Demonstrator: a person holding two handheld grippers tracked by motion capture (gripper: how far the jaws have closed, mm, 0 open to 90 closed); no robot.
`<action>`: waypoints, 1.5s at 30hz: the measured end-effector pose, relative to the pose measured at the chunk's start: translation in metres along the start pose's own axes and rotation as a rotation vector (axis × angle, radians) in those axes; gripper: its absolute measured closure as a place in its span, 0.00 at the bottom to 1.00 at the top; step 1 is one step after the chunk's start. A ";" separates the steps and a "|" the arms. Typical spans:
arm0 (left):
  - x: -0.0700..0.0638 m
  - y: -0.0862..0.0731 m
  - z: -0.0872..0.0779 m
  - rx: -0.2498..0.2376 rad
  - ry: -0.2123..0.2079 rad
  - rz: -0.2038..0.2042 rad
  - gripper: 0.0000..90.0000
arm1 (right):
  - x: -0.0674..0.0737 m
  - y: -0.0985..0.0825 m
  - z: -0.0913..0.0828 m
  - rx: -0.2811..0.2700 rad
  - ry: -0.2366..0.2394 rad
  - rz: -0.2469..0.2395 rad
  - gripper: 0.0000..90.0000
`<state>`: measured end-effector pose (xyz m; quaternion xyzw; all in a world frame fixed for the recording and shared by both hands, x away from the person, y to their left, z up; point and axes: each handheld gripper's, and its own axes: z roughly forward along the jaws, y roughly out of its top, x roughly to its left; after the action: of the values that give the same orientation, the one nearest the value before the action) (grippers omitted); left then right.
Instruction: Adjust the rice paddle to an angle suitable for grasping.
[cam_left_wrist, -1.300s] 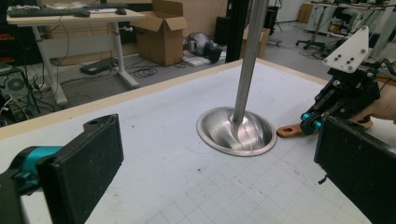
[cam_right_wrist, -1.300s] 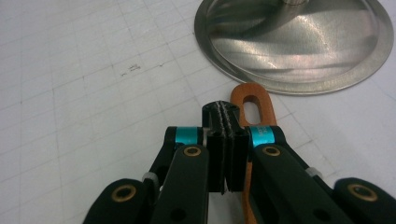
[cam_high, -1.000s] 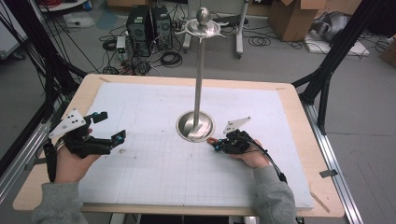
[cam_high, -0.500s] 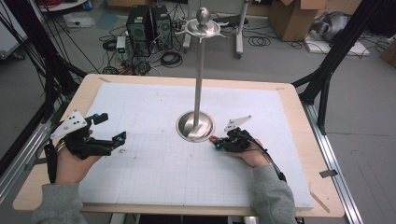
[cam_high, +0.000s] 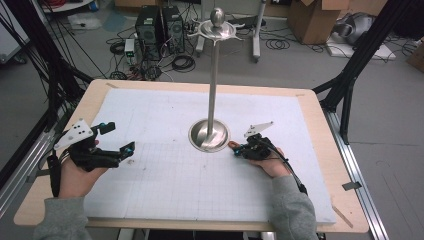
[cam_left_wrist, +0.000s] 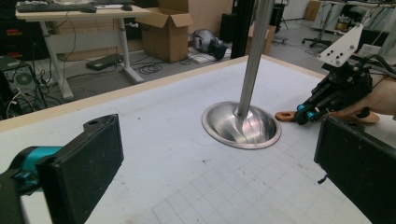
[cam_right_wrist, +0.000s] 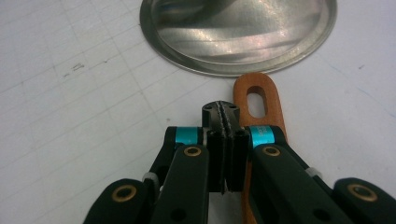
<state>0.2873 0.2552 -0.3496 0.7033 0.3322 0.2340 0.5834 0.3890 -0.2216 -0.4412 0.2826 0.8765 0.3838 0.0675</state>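
Currently, right tool: the black two-jaw right tool (cam_right_wrist: 225, 122) has its jaws pressed flat together with nothing between them, the tip low over the table just short of the stand's base.
Wooden piece: a flat orange-brown wooden handle with an oval hanging hole (cam_right_wrist: 259, 100) lies on the table just beside the closed jaws, on their right in the right gripper view; its holed end points at the stand and nearly touches the base rim. Its far end runs back under the tool and the hand, so its full shape cannot be told.
Stand: a tall polished steel hanging stand with a round dished base (cam_high: 209, 135) is upright at the middle of the table; its thin pole rises to a crown of short hooks under a ball knob, and nothing hangs from the hooks.
Left tool: the black two-jaw left tool (cam_high: 116, 138) is spread wide and empty, held above the left part of the table, well apart from the stand and aimed toward it.
Table: a wooden table covered by a white gridded mat (cam_high: 165, 185), otherwise bare.
Progress: judged as an early stage. The wooden piece is not gripped or lifted, and hanging it on a hook appears wholly left to do.
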 end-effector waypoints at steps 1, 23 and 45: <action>0.000 0.000 0.000 -0.001 0.001 0.000 0.02 | 0.000 0.000 0.000 0.000 -0.004 0.010 0.99; 0.001 -0.001 0.000 0.003 0.007 -0.005 0.02 | -0.006 -0.001 -0.007 -0.014 -0.103 0.035 0.99; 0.002 0.000 0.004 0.007 0.016 -0.009 0.02 | -0.003 0.004 -0.038 -0.113 -0.176 0.046 0.33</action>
<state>0.2915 0.2534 -0.3505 0.7018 0.3410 0.2357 0.5794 0.3809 -0.2455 -0.4116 0.3310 0.8373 0.4079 0.1514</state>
